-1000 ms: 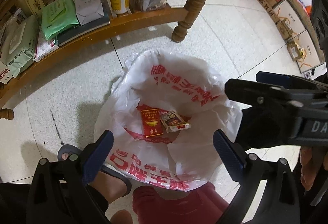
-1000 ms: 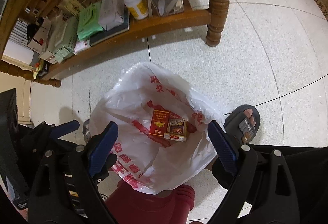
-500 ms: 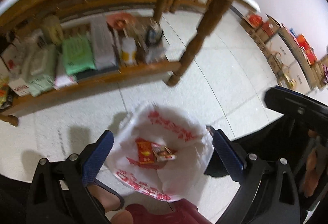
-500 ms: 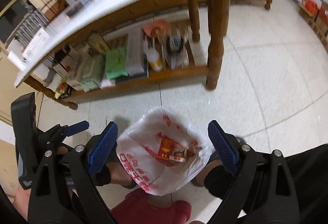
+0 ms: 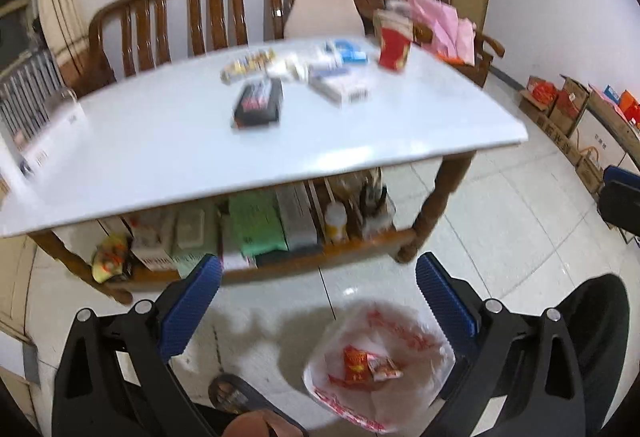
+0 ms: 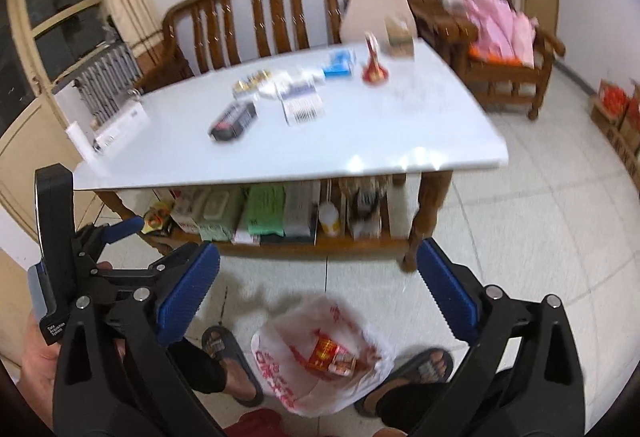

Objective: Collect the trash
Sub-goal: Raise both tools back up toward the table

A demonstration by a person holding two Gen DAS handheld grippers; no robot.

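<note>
A white plastic bag (image 5: 404,333) (image 6: 276,353) with red print stands open on the floor, holding a red packet (image 5: 354,361) (image 6: 326,353) and a small box. My left gripper (image 5: 318,277) hangs open and empty, well above the bag. My right gripper (image 6: 318,261) is also high over the bag; its jaws are opening with nothing between them. Ahead, the white table (image 5: 160,157) (image 6: 360,141) carries a black box (image 5: 258,103) (image 6: 234,121), a barcoded white box (image 5: 340,87) (image 6: 302,107), a blue pack (image 5: 350,53) (image 6: 340,63) and a red carton (image 5: 394,45) (image 6: 372,65).
The table's lower shelf (image 5: 312,261) is packed with wipes, boxes and a bottle. A wooden bench (image 5: 224,5) and an armchair (image 6: 504,77) with pink cloth stand behind. Cardboard boxes (image 5: 560,109) line the right wall. The person's sandalled feet (image 6: 224,357) flank the bag.
Both grippers have risen and tilted up. The table top and the bench have come into view, and the bag has dropped to the bottom of both views and looks smaller.
</note>
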